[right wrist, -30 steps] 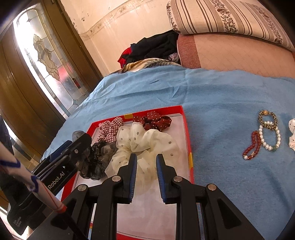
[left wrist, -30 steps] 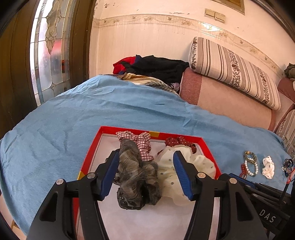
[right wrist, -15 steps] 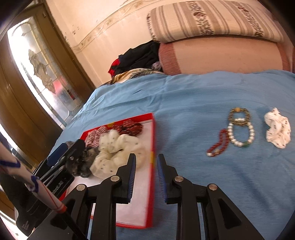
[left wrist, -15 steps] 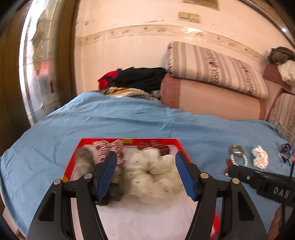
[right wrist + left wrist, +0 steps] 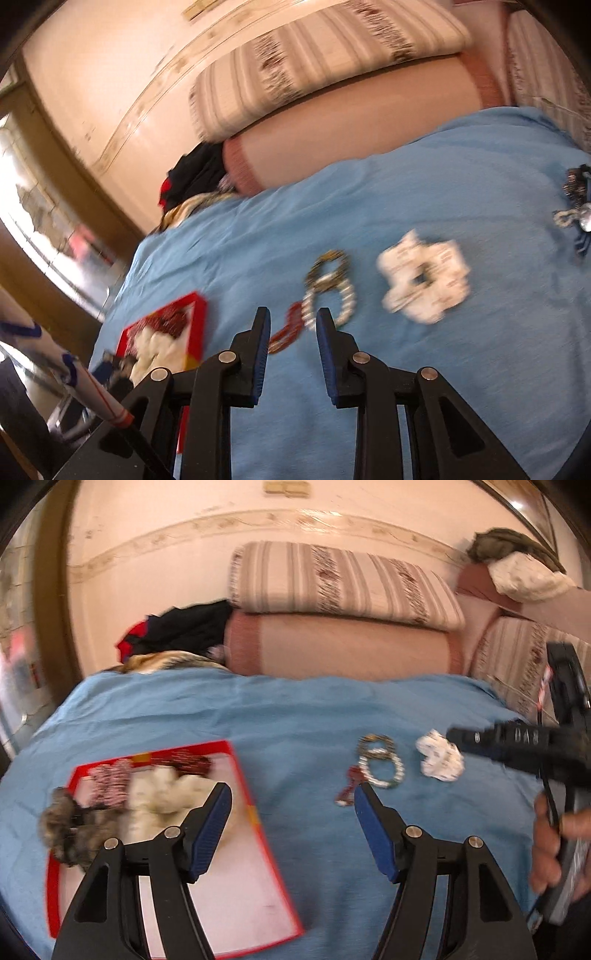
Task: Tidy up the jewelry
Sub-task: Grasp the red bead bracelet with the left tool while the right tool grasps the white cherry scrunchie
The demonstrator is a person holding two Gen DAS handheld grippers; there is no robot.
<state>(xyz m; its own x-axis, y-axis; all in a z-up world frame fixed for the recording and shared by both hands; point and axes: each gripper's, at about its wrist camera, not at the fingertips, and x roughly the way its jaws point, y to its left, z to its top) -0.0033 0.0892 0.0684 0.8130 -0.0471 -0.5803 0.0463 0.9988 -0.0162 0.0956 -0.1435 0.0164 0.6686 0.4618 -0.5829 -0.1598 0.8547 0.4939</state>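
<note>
A red-rimmed tray (image 5: pixel 238 764) lies on the blue bedspread (image 5: pixel 295 709) at the left. In it are a cream scrunchie (image 5: pixel 162 797), a checked one (image 5: pixel 110 781), a dark red one (image 5: pixel 192 762) and a grey hair clip (image 5: pixel 72 829) over its left rim. My left gripper (image 5: pixel 291 788) is open and empty above the tray's right edge. To the right lie a red bead bracelet (image 5: pixel 286 332), a pearl bracelet (image 5: pixel 328 299), a dark gold bracelet (image 5: pixel 328 264) and a white scrunchie (image 5: pixel 424 280). My right gripper (image 5: pixel 293 312) hangs open just before the bracelets, nothing between its fingers.
More jewelry (image 5: pixel 574 199) lies at the bedspread's far right. Striped pillows (image 5: pixel 332 579) and a pink bolster (image 5: pixel 332 650) line the wall behind, with a clothes pile (image 5: pixel 177 631) to their left. A hand (image 5: pixel 554 842) holds the right gripper's body.
Both grippers have swung right, away from the tray toward the bracelets. The left gripper's jaws have widened and left the grey hair clip in the tray; the right jaws have parted a little.
</note>
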